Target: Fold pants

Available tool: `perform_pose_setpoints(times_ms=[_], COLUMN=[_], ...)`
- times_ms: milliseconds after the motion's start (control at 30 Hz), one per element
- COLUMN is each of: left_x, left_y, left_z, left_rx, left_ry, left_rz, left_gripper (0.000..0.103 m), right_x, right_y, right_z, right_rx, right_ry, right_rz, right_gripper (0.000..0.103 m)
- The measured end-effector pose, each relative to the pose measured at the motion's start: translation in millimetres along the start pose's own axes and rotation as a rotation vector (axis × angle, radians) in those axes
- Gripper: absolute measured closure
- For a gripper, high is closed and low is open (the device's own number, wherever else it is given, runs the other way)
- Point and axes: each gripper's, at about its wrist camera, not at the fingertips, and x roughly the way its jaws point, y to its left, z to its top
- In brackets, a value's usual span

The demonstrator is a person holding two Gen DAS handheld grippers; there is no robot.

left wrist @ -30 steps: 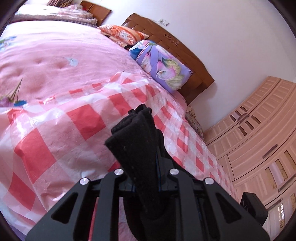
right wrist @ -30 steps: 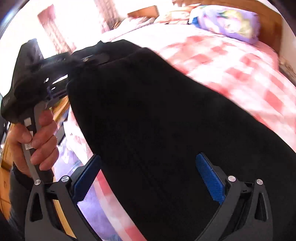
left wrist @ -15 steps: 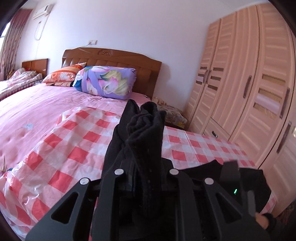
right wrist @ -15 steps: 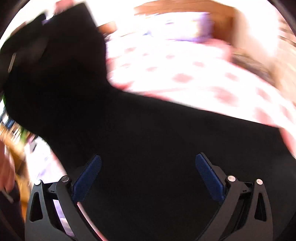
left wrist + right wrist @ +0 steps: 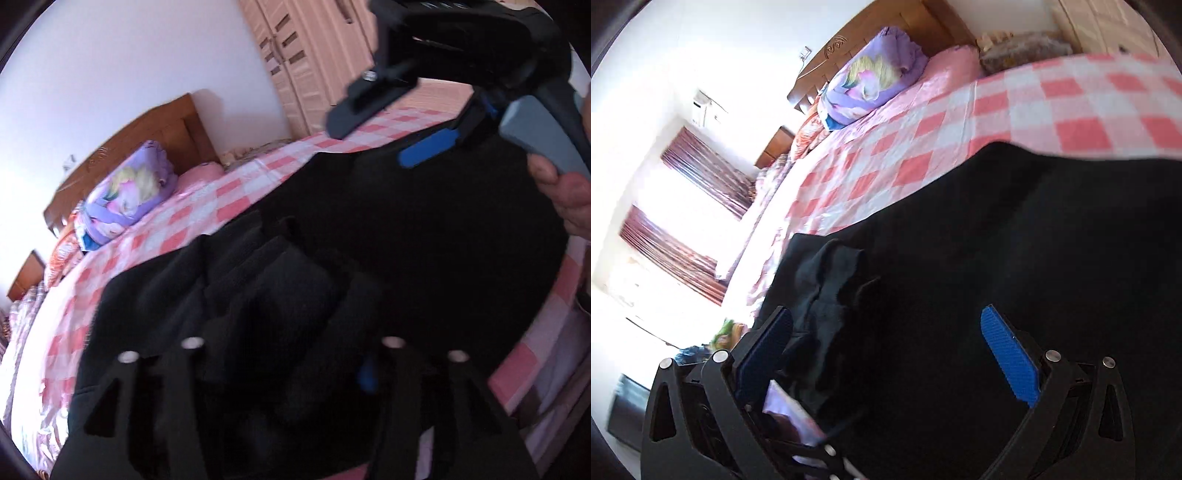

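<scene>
The black pants (image 5: 997,258) lie on the checked bedcover (image 5: 1052,110), soft, limp; left gripper (image 5: 291,354) has just been opening around bunched cloth; right gripper (image 5: 886,350) gapes; better taken by an edge.

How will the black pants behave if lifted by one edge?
Likely floppy: the black pants bunch into soft folds. Probably not slippery, as the knit looks fuzzy. They should drape and sag, already conforming to the checkered bedcover.

Bright daylight from curtained windows (image 5: 683,229), blown out white at left. Motion blur throughout, worst in left wrist view. Black pants (image 5: 406,240) featureless, underexposed. Fisheye bending, dark corners.
</scene>
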Motion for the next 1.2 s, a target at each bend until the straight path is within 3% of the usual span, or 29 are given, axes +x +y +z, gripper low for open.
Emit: perform_pose_setpoints(times_ms=[33,167,267,367,433,467,500,533,567,667,700,733,800,900,1000,1067,1200], left_x=[-2.7,-37.5,-83.8,-92.4,-80.6,-73.1,-66.1,-60.6,-55.3,-43.1,-38.9,-35.4,-30.8,-33.8,-44.3,-48.4,-35.4], left_y=[-2.7,-6.1,26.0,93.6,142.1,160.4,173.6,181.2,184.9,178.0,171.7,166.5,152.7,149.8,150.9,147.6,136.0], left_z=[-2.5,-10.6,-18.1,-37.0,-56.0,-65.1,-72.8,-77.3,-80.8,-86.7,-86.5,-89.1,-86.2,-84.6,-75.0,-67.8,-61.7], left_rx=[0.007,0.029,-0.114,-0.358,-0.517,-0.571,-0.605,-0.619,-0.621,-0.59,-0.57,-0.554,-0.529,-0.521,-0.524,-0.509,-0.451], left_ry=[-0.012,-0.087,-0.204,-0.196,-0.117,-0.074,-0.04,-0.018,-0.005,-0.003,-0.003,-0.007,-0.004,-0.016,-0.055,-0.061,-0.015], left_rz=[-0.028,-0.075,-0.124,-0.036,0.115,0.149,0.164,0.18,0.189,0.141,0.132,0.126,0.137,0.168,0.17,0.164,0.172], left_gripper=[0.013,0.006,0.003,0.001,0.002,0.002,0.002,0.002,0.002,0.002,0.002,0.002,0.002,0.002,0.001,0.001,0.002], right_x=[5.5,24.7,43.7,68.3,87.3,90.6,93.5,97.1,97.7,116.9,120.3,120.3,111.5,83.3,54.4,47.4,75.0], right_y=[2.0,11.2,22.6,38.7,50.8,57.3,60.9,63.5,64.0,70.8,70.7,71.9,91.9,129.6,138.2,116.9,46.0], right_z=[-1.9,-6.0,-13.6,-18.6,-27.1,-31.2,-32.7,-31.4,-28.4,-24.8,-23.4,-20.3,-15.3,-11.9,-11.8,-16.2,-29.1], right_rx=[0.026,0.045,0.023,-0.043,-0.088,-0.116,-0.121,-0.103,-0.083,-0.103,-0.094,-0.093,-0.199,-0.365,-0.434,-0.397,-0.175], right_ry=[0.019,0.093,0.151,0.222,0.267,0.258,0.254,0.25,0.253,0.261,0.242,0.216,0.148,0.013,-0.082,-0.051,0.061], right_rz=[0.049,0.116,0.134,0.079,0.049,0.022,0.024,0.07,0.101,0.027,0.034,0.012,-0.017,-0.04,-0.045,-0.072,-0.081], right_gripper=[0.004,0.004,0.004,0.005,0.005,0.005,0.007,0.024,0.03,0.033,0.039,0.065,0.077,0.078,0.08,0.08,0.079])
